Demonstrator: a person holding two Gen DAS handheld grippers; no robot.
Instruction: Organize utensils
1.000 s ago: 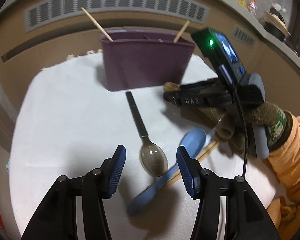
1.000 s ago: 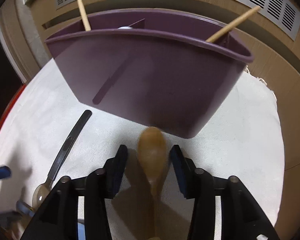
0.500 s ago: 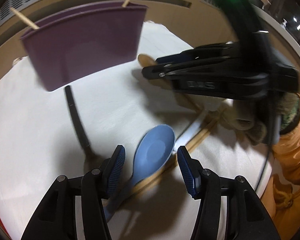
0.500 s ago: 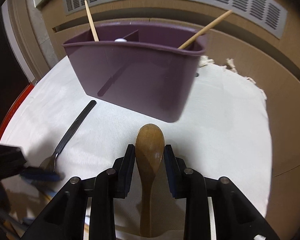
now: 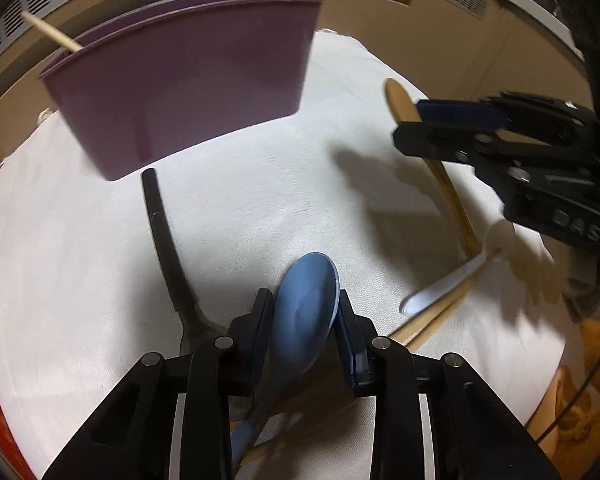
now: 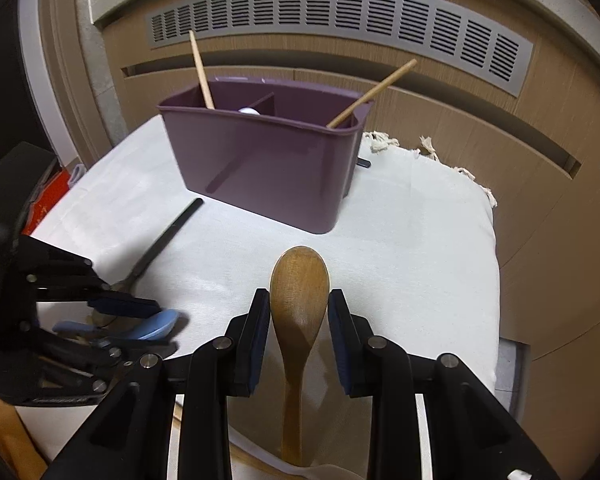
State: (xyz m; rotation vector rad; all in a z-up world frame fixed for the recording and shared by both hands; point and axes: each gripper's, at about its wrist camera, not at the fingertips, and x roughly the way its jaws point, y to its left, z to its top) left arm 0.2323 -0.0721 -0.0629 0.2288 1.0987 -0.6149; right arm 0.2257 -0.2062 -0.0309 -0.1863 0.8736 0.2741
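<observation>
A purple divided caddy [image 5: 188, 92] [image 6: 268, 168] stands at the back of the white cloth [image 5: 260, 200], with a wooden stick at each end. The jaws of my left gripper [image 5: 304, 304] are closing, and their pads press both sides of the blue spoon's [image 5: 306, 280] bowl low over the cloth. My right gripper [image 6: 299, 308] is shut on a brown wooden spoon [image 6: 299, 288], held above the cloth in front of the caddy. In the left wrist view the wooden spoon's tip [image 5: 398, 98] sticks out of that gripper at the right.
A black-handled spoon [image 5: 164, 232] [image 6: 168, 232] lies left of the blue spoon, its handle pointing at the caddy. A white spoon [image 5: 440, 288] and wooden chopsticks [image 5: 456, 208] lie at the right. A wooden wall with a grey vent [image 6: 340, 12] stands behind.
My left gripper slid right from over the black-handled spoon to the blue spoon and closed on it. My right gripper closed on the wooden spoon, then rose and drew back from the caddy.
</observation>
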